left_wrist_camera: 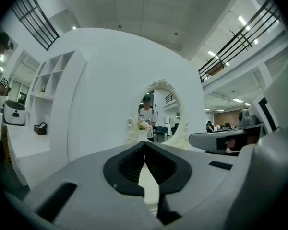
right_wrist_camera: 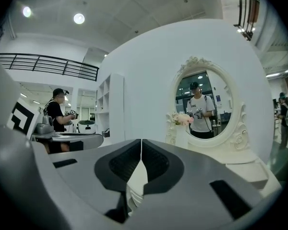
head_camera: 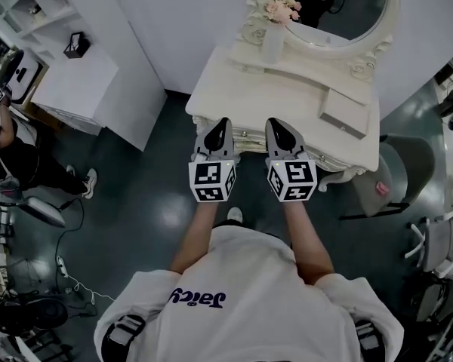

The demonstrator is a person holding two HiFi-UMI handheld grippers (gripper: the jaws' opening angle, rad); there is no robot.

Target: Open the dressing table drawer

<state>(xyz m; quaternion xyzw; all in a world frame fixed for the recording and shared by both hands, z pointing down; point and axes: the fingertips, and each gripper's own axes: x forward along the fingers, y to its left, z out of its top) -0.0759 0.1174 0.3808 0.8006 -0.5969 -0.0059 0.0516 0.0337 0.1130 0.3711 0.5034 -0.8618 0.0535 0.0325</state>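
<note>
The cream dressing table [head_camera: 241, 89] stands against the white wall, with an oval mirror [head_camera: 362, 10] at its back. Its carved front edge [head_camera: 249, 136] lies just beyond both grippers; the drawer front itself is hidden below it. My left gripper [head_camera: 220, 124] and right gripper [head_camera: 276, 124] are held side by side at the table's front edge, both shut with nothing between the jaws. In the left gripper view the left gripper [left_wrist_camera: 145, 145] points at the mirror [left_wrist_camera: 158, 110]. The right gripper [right_wrist_camera: 141, 143] likewise faces the mirror [right_wrist_camera: 205, 104] over the tabletop [right_wrist_camera: 240, 157].
A vase of pink flowers [head_camera: 275, 21] and a flat grey box [head_camera: 343, 115] sit on the tabletop. A grey chair [head_camera: 404, 168] stands to the right, a white shelf unit [head_camera: 75, 66] to the left. A person [head_camera: 15, 149] sits at far left beside floor cables [head_camera: 68, 266].
</note>
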